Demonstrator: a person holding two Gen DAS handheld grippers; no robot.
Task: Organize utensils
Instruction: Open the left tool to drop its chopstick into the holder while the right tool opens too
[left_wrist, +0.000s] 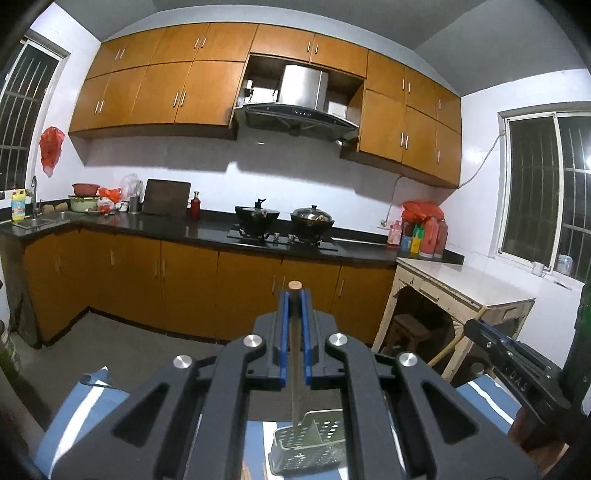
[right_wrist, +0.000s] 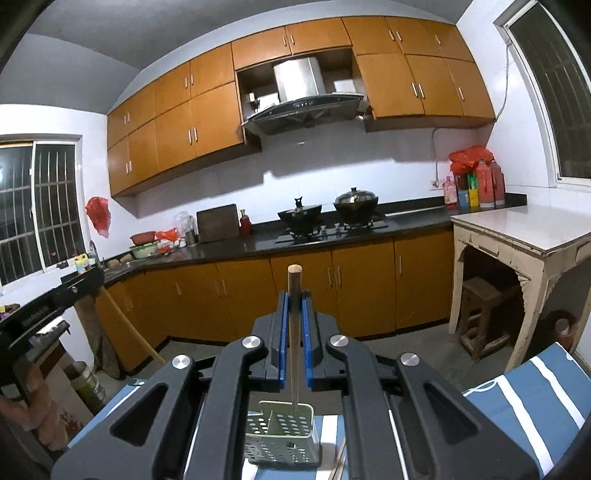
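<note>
My left gripper (left_wrist: 294, 297) is shut on a wooden chopstick (left_wrist: 294, 354) held upright, its lower end inside a grey-green perforated utensil basket (left_wrist: 308, 448) below. My right gripper (right_wrist: 294, 297) is shut on another wooden chopstick (right_wrist: 294, 332), also upright, its lower end inside the same basket (right_wrist: 282, 435). The basket stands on a blue and white striped cloth (right_wrist: 532, 391). Each gripper's body shows at the edge of the other's view: the right one (left_wrist: 517, 365) and the left one (right_wrist: 44, 317).
More chopstick ends (right_wrist: 340, 461) lie on the cloth beside the basket. Behind are orange kitchen cabinets (left_wrist: 184, 273), a dark counter with two pots (left_wrist: 284, 218), a white-topped side table (right_wrist: 524, 229) and a broom handle (right_wrist: 129, 325).
</note>
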